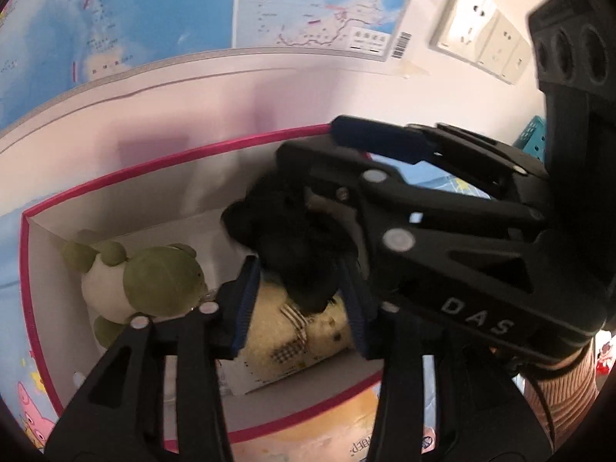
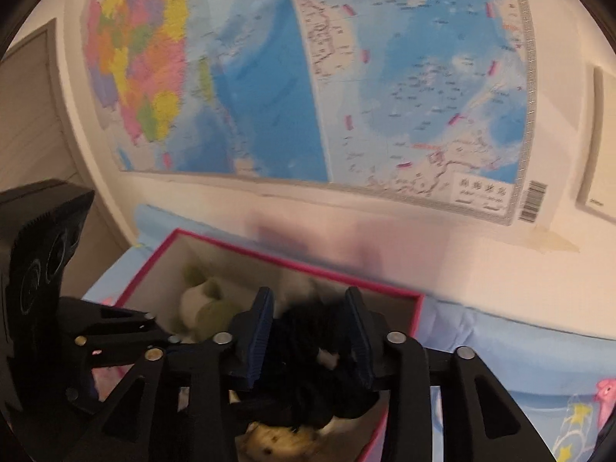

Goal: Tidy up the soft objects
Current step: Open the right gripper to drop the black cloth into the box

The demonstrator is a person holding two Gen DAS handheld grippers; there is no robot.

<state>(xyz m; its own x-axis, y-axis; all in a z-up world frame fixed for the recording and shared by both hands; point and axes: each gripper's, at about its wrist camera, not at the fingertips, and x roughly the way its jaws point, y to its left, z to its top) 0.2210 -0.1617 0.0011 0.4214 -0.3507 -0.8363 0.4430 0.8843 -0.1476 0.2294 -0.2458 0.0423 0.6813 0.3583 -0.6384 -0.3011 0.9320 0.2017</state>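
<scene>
A pink-rimmed white box (image 1: pixel 115 177) holds a green frog plush (image 1: pixel 161 281) and a pale yellow plush (image 1: pixel 308 335) with a checked bow. A black plush (image 1: pixel 292 238), blurred, hangs just over the yellow one. My left gripper (image 1: pixel 302 308) reaches down into the box, open, with the black plush between its blue pads and seemingly clear of them. My right gripper (image 1: pixel 308 140) comes in from the right just above the toy. In the right wrist view that gripper (image 2: pixel 310 333) stands open with the black plush (image 2: pixel 308 365) in the gap, above the box (image 2: pixel 269 258).
The box sits on a blue cartoon-print sheet (image 2: pixel 500 365) against a white wall. A large map (image 2: pixel 346 77) and wall sockets (image 1: pixel 481 38) hang above. A teal basket (image 1: pixel 533 136) is at the right. A striped sleeve (image 1: pixel 558 385) shows behind the right gripper.
</scene>
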